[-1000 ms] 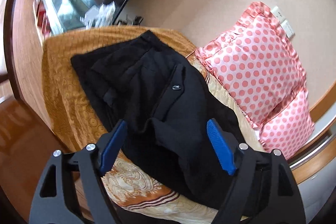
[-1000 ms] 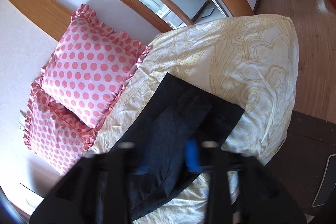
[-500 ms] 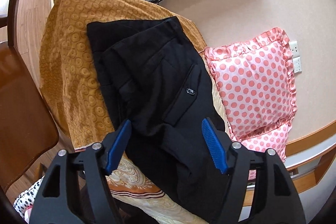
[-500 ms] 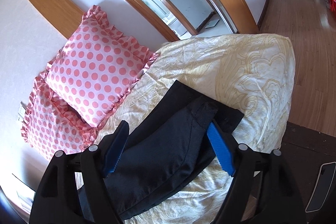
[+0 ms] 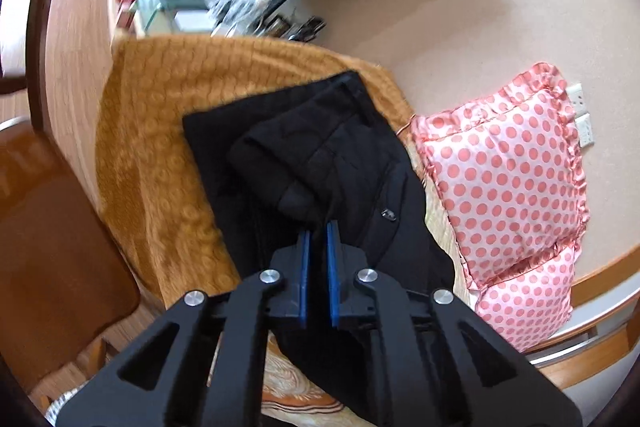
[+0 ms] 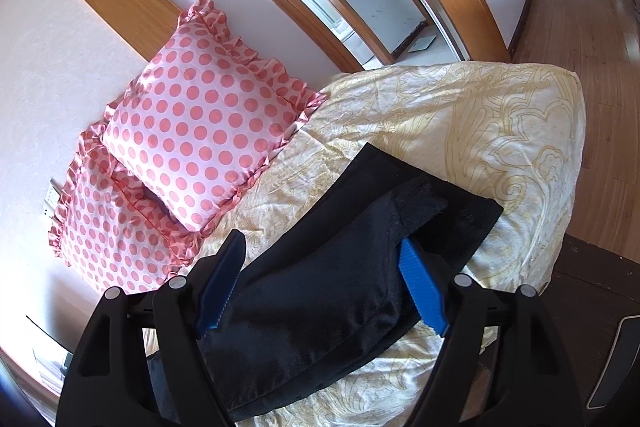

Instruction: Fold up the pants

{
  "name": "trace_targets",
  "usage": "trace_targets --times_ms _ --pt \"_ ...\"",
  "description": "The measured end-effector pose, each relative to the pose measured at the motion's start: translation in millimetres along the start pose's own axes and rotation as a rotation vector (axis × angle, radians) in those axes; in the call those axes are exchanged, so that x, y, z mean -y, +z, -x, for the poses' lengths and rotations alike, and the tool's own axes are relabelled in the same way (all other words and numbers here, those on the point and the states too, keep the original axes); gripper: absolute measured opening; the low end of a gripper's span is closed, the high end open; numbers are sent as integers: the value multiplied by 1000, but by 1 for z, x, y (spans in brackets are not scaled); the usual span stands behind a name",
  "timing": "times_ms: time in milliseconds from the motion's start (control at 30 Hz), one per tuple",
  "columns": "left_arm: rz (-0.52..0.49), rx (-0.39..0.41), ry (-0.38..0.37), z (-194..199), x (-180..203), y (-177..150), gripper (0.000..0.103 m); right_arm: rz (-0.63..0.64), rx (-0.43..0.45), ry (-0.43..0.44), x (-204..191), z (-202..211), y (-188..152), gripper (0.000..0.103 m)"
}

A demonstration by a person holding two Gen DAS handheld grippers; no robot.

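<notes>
Black pants (image 5: 320, 163) lie along the bed. The waist end with a back-pocket button rests on an orange blanket (image 5: 160, 147) in the left wrist view; the leg end (image 6: 340, 267) rests on a cream patterned bedspread (image 6: 480, 131) in the right wrist view. My left gripper (image 5: 318, 231) is shut on a raised fold of the pants near the waist. My right gripper (image 6: 320, 267) is open, its blue pads either side of the leg end, just above the cloth.
Two pink polka-dot pillows (image 6: 208, 131) lean on the wall behind the bed; they also show in the left wrist view (image 5: 504, 179). A brown chair seat (image 5: 52, 247) stands left of the bed. Wooden floor (image 6: 580, 27) lies to the right.
My left gripper closed from wide open onto a fold of the pants and lifted it. My right gripper stayed open and moved slightly closer over the leg end.
</notes>
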State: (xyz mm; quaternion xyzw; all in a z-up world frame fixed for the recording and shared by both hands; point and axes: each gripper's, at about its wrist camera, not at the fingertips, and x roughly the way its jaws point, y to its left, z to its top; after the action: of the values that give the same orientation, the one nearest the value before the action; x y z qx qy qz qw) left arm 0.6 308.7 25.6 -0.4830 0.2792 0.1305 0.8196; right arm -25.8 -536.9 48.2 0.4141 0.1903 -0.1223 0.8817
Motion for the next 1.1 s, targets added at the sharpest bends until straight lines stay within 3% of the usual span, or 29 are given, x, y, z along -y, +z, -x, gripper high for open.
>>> trace_targets --times_ms 67,167,300,400,433,467,567,600,667,767,967,1067,1100 --pt "-62 44 20 12 6 3 5 1 0 -2 1 0 0 79" --pt "-155 125 113 29 10 5 5 4 -2 -7 1 0 -1 79" --pt "-255 86 249 11 5 -3 5 16 0 -33 3 0 -2 79" --pt "-298 113 281 9 9 -10 14 6 -18 -52 7 1 -2 84" --pt "-307 134 279 14 11 -11 26 4 -20 -57 9 3 -2 86" --pt "-331 182 276 23 19 -15 45 3 -16 -62 10 6 -1 86" --pt "-449 305 295 43 46 -35 73 6 20 -104 15 18 5 86" --pt "-513 334 288 49 61 -46 77 4 33 -116 18 22 8 86" --pt "-612 350 250 51 84 -65 91 7 41 -146 22 24 13 86" --pt "-748 251 136 36 117 -98 95 11 15 -200 29 17 18 79" --pt "-839 34 -17 -13 143 -147 95 -38 -71 -196 43 -9 16 67" --pt "-836 -38 -55 -30 147 -161 95 -15 -111 -206 46 -30 20 32" --pt "-834 -50 -61 -30 146 -163 95 5 -122 -200 44 -39 23 15"
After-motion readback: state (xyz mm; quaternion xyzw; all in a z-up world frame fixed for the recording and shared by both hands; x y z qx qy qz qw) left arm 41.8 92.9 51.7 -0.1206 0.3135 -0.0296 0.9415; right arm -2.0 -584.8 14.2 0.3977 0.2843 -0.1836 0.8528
